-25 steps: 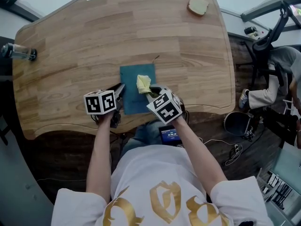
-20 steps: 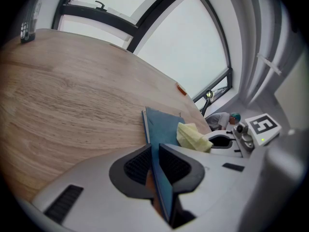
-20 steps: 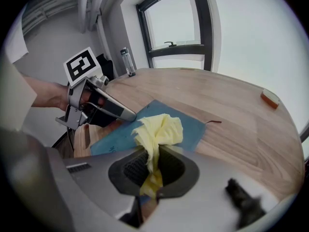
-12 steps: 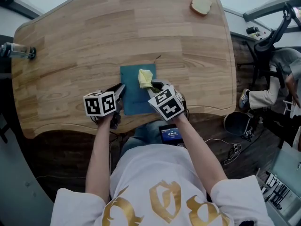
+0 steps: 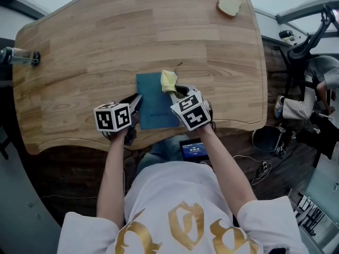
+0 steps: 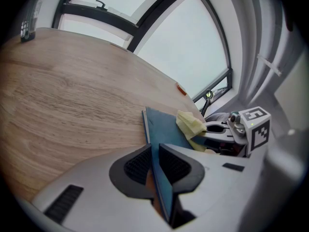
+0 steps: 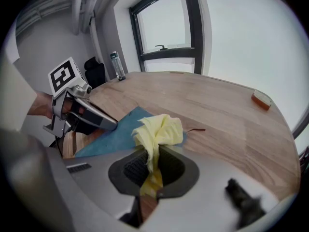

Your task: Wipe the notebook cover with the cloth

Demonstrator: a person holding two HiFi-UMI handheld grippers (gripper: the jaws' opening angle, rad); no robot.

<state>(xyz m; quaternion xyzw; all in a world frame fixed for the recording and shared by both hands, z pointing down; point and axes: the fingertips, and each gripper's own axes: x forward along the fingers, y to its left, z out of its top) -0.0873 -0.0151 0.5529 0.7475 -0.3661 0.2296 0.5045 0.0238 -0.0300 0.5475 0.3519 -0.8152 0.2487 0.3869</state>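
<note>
Wiping looks under way. The left tool (image 6: 155, 164) clamps the notebook (image 5: 153, 103) at the tabletop's (image 5: 79, 57) near edge, and the right tool (image 7: 151, 167) pinches the cloth (image 5: 169, 81) on the cover's far right corner. The next move likely calls for a pressed sweep across the cover.

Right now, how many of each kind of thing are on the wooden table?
Notebook: 1
Cloth: 1
Bottle: 1
Tan block: 1
Total: 4
</note>
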